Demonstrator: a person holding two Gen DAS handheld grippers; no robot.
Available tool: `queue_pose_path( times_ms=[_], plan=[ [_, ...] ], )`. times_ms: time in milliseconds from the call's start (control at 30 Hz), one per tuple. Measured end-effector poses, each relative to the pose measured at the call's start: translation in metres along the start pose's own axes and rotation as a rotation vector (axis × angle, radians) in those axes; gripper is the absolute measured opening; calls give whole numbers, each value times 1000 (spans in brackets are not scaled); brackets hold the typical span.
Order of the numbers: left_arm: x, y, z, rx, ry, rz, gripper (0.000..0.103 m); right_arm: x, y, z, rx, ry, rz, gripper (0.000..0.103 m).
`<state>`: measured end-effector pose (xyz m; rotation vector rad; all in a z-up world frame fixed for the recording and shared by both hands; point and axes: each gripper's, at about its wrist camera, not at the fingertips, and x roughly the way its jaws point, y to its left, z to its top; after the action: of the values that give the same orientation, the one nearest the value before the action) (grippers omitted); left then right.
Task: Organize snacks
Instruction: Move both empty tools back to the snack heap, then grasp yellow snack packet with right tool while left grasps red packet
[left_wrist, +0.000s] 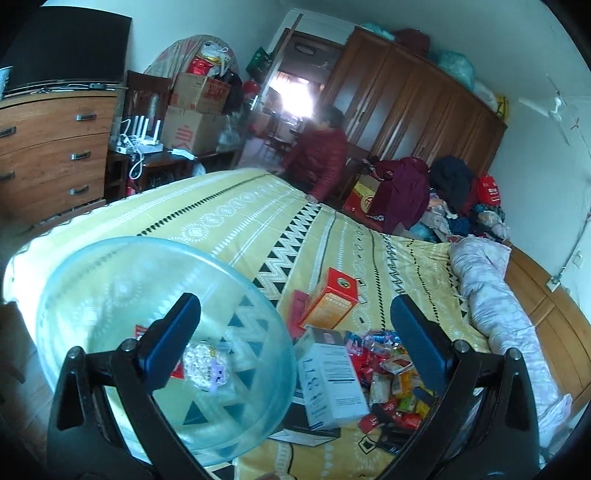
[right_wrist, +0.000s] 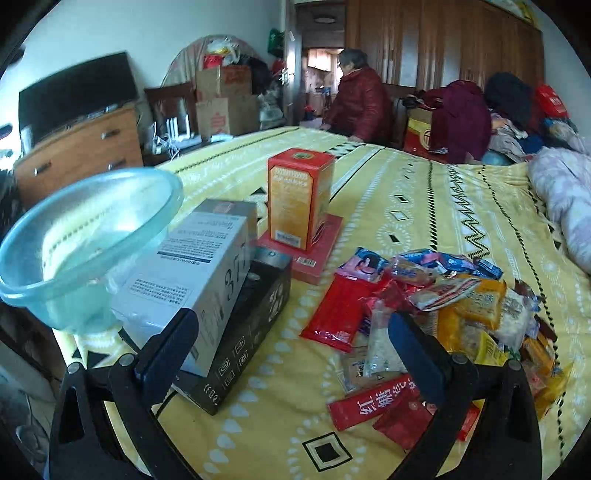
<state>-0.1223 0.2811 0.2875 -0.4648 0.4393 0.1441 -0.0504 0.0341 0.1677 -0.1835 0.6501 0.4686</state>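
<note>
On yellow patterned bedsheet (right_wrist: 424, 192): glossy crinkled snack packets (right_wrist: 443, 295) heaped right of rigid cardboard boxes (right_wrist: 207, 280). Translucent round plastic basin (left_wrist: 147, 332) far left. Right gripper (right_wrist: 291, 343) wide open, empty, near packets. Left gripper (left_wrist: 295, 328) wide open, empty. Only left view shows packet inside basin.

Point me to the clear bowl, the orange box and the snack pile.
clear bowl (right_wrist: 74, 236), right wrist view, inner wall.
orange box (right_wrist: 295, 199), right wrist view, front face.
snack pile (right_wrist: 461, 295), right wrist view, top packets.
</note>
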Motion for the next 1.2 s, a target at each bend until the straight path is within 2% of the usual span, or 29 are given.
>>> queue_pose_path(
  times_ms=[100,233,300,367,433,500,567,633,700,833,967,1100,1200],
  plan=[
    [5,-1,-3,8,15,3,103,21,-11,-1,42,55,-16,103],
    [7,-7,-5,28,20,1,103,23,8,-9,10,83,66,103],
    [7,-8,-6,20,17,5,103,21,8,-14,15,66,38,103],
    [9,-10,-9,24,26,1,103,33,3,-19,39,98,36,103],
    [16,-24,-13,50,51,-19,103,37,10,-22,-10,123,48,103],
    [21,-46,-21,111,71,-61,103,21,1,-25,4,98,81,103],
    [31,-82,-37,201,118,-140,103,-3,-24,-30,44,48,65,103],
    [48,-119,-58,265,192,-231,103,-28,-68,-42,117,30,24,103],
    [73,-148,-84,273,294,-313,103,-33,-126,-59,235,94,50,103],
    [121,-189,-137,297,471,-355,103,-9,-222,-82,540,211,123,103],
    [145,-212,-193,391,577,-358,103,34,-249,-93,591,309,145,103],
    [171,-204,-241,392,701,-322,103,49,-249,-89,562,303,155,103],
    [186,-202,-263,422,728,-314,102,46,-250,-92,535,283,180,73]
  ],
)
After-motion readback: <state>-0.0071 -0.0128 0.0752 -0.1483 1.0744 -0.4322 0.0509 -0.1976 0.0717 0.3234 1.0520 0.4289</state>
